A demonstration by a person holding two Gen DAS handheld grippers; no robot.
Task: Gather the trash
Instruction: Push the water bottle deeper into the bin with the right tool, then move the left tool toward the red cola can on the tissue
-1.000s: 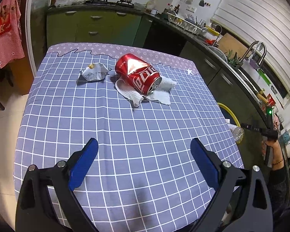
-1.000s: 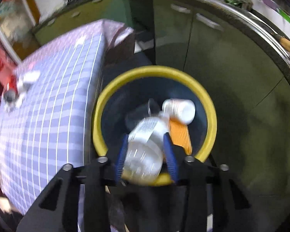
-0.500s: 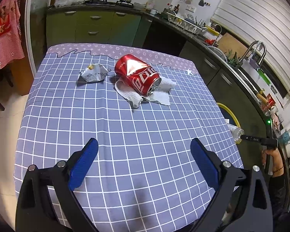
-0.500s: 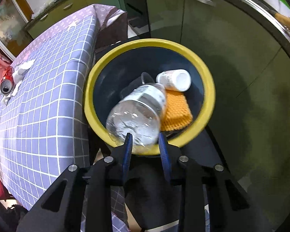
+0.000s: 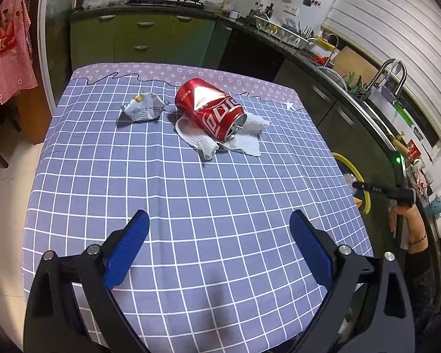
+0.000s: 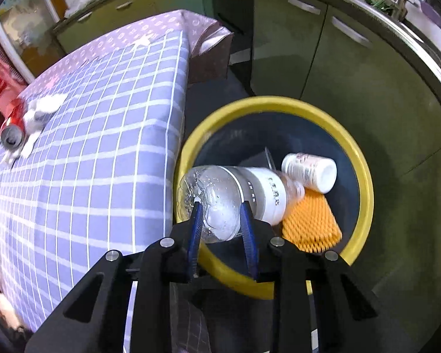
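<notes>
My right gripper [image 6: 220, 206] is shut on the base of a clear plastic bottle [image 6: 250, 188], which lies sideways over the yellow-rimmed trash bin [image 6: 364, 188] beside the table. Inside the bin lie a small white bottle [image 6: 311, 172] and an orange foam net [image 6: 311, 223]. My left gripper [image 5: 219, 216] hangs open above the near part of the checked tablecloth [image 5: 191, 191], nothing between its fingers. Farther back on the table, a dented red can [image 5: 210, 108] rests on a white paper towel [image 5: 250, 138], with a crumpled wrapper [image 5: 142, 108] to its left.
Green kitchen cabinets [image 6: 294, 53] and a dark counter run close behind the bin. A person's hand [image 5: 405, 217] holds the right gripper off the table's right edge. The bin stands in the narrow gap between table and cabinets.
The right gripper shifted over the bin with the bottle, which swung from pointing ahead to lying sideways, held at its base. The left gripper and the table items stayed put.
</notes>
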